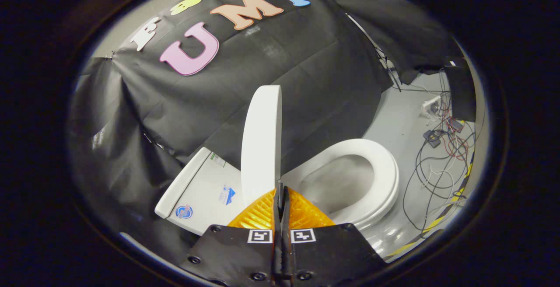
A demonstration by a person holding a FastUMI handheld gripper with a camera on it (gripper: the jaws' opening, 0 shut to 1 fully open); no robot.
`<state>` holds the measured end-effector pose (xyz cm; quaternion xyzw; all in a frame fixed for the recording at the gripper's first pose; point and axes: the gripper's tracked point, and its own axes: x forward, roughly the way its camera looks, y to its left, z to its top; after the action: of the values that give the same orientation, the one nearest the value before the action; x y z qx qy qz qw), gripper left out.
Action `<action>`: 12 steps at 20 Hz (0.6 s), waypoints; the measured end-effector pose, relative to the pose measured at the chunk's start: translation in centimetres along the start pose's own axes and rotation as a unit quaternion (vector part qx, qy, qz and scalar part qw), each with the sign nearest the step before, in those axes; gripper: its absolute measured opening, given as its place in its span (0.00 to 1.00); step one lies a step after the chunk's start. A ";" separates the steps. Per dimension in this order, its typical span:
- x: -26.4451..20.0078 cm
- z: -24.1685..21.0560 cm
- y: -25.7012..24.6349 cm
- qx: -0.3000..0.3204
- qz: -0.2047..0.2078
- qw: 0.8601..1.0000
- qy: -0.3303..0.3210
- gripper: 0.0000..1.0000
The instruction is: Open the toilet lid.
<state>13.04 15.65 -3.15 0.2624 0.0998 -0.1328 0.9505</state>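
Floor (pixel 400 120): pale grey, smooth, glossy near the toilet base; toilet (pixel 350 190) stands directly on it, beyond the claw (pixel 280 190), whose fingers are pressed together with nothing between them; loose cables (pixel 431 177), black, white and red, sprawl on the floor beside the bowl, well apart from it; small dark box (pixel 433 137) and a pale block (pixel 431 103) lie among the cables, type cannot be told; yellow-and-black striped tape (pixel 450 201) runs along the floor past the cables; black cloth hangs down to the floor behind the toilet.
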 end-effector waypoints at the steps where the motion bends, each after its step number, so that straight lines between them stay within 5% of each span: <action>1: -0.1 0.0 0.4 -0.008 0.001 1.000 -0.002 0.01; 12: 0.0 0.1 4.9 -0.052 0.018 0.998 -0.019 0.01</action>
<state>14.51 19.68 -0.75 0.2114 0.0838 -0.1154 0.9669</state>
